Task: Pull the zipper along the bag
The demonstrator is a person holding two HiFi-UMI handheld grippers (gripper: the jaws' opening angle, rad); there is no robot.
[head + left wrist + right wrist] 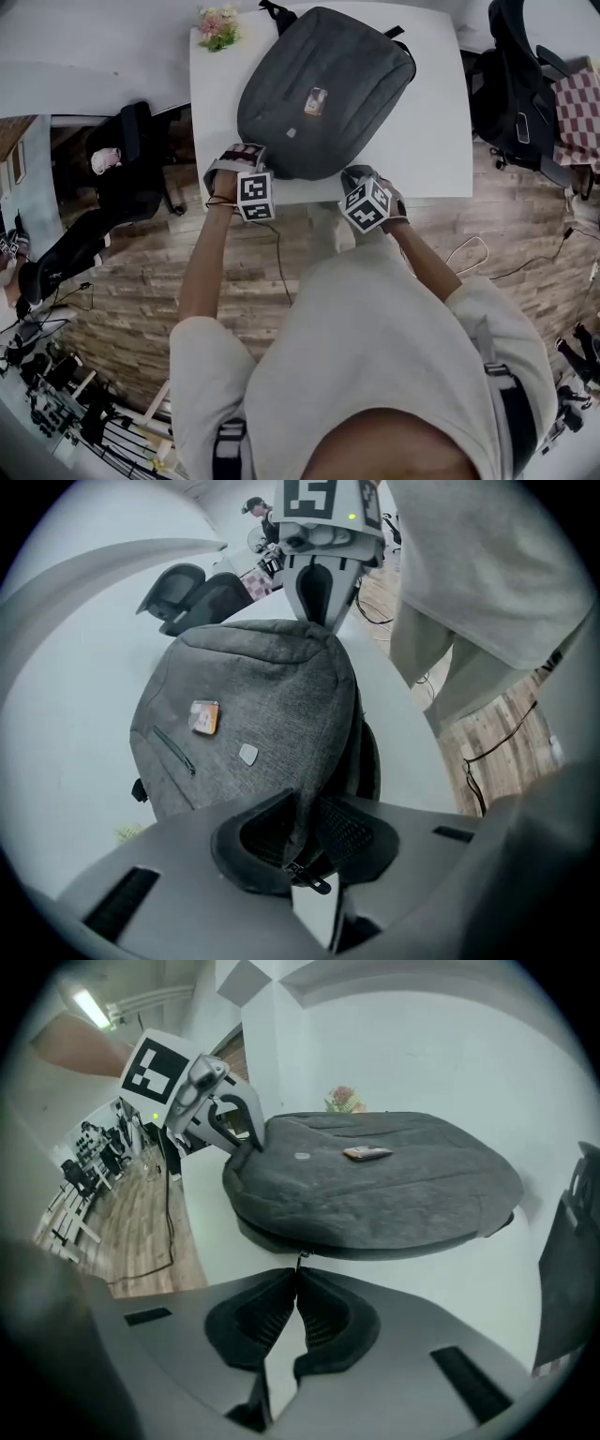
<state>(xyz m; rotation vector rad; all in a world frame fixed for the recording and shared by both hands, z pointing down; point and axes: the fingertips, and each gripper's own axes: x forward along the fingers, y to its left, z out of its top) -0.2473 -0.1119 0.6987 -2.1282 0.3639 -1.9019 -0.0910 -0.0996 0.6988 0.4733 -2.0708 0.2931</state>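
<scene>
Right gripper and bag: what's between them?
Only the zipper pull, pinched by the right gripper and leading to the bag; the right gripper view shows it.

This looks like an office or a work room. A big white table (pixel 441 112) has a little bunch of flowers (pixel 217 26) on it. A black desk chair (pixel 131 159) stands beside it on a wooden floor (pixel 141 281). Wires (pixel 469 251) lie on the floor, and stands with gear (pixel 56 380) fill one corner.

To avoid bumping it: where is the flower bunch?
Head view: the flower bunch sits at the far-left corner of the white table, just left of the grey backpack.
</scene>
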